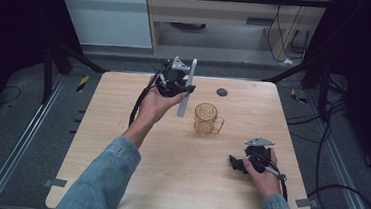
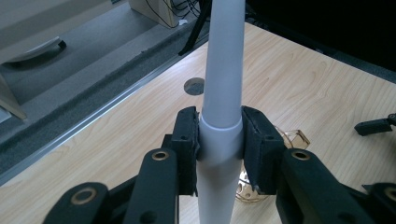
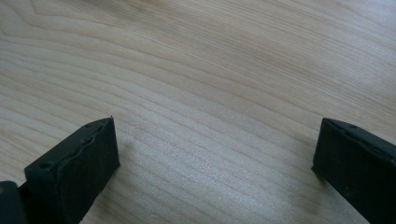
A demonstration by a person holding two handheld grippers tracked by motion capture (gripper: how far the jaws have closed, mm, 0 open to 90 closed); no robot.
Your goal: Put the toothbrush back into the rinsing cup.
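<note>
A person's left hand holds my left gripper (image 1: 188, 88) raised over the far middle of the table, shut on a long pale grey-white handle (image 1: 183, 107). The left gripper view shows both black pads pressed on the handle's (image 2: 225, 60) thicker lower part, which stands nearly upright. An amber patterned glass mug (image 1: 206, 119) stands upright just right of the handle's lower tip, and its rim (image 2: 294, 137) peeks out below the jaws. My right gripper (image 1: 234, 163) rests low at the table's right front; its jaws stand wide apart (image 3: 215, 158) over bare wood.
A round dark grommet (image 1: 221, 92) sits in the wooden table (image 1: 167, 183) near its far edge. Black frame legs (image 1: 320, 90) and cables (image 1: 347, 192) flank the table on the grey floor. A pale cabinet (image 1: 215, 16) stands behind.
</note>
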